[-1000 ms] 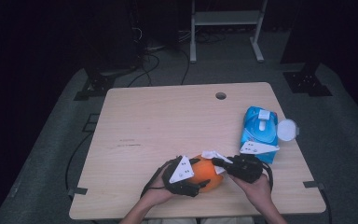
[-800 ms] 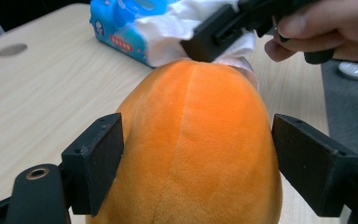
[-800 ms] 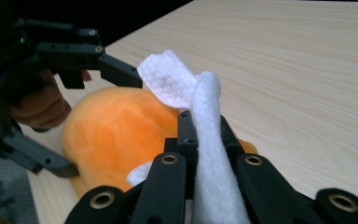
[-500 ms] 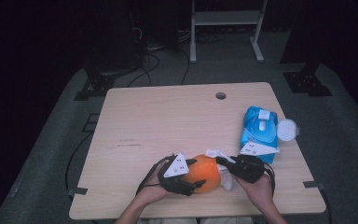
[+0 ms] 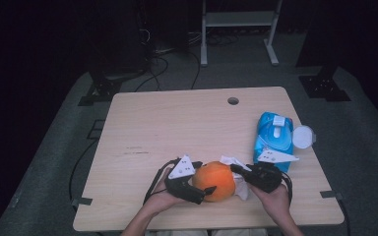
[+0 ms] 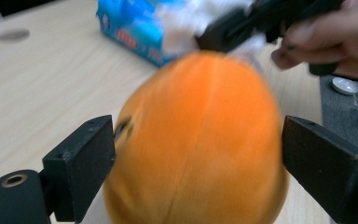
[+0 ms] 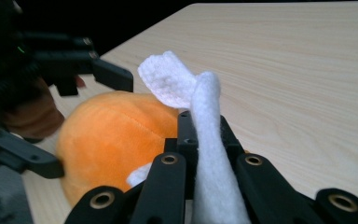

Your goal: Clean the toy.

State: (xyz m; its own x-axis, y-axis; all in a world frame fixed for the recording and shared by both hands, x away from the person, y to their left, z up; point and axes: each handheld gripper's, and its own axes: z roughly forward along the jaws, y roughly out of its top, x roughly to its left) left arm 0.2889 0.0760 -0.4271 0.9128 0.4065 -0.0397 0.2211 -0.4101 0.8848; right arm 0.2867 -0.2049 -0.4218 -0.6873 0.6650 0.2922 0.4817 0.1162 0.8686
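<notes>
A lab or recording studio is suggested, not a home. A plain wooden surface (image 5: 177,123) with a cable hole (image 5: 233,101) is set on grey carpet (image 5: 54,162) in a darkened room. Black stand bases (image 5: 325,88) are placed at the corners, cables (image 5: 152,64) are trailed across the floor, and a white metal frame (image 5: 238,19) is seen behind.
</notes>
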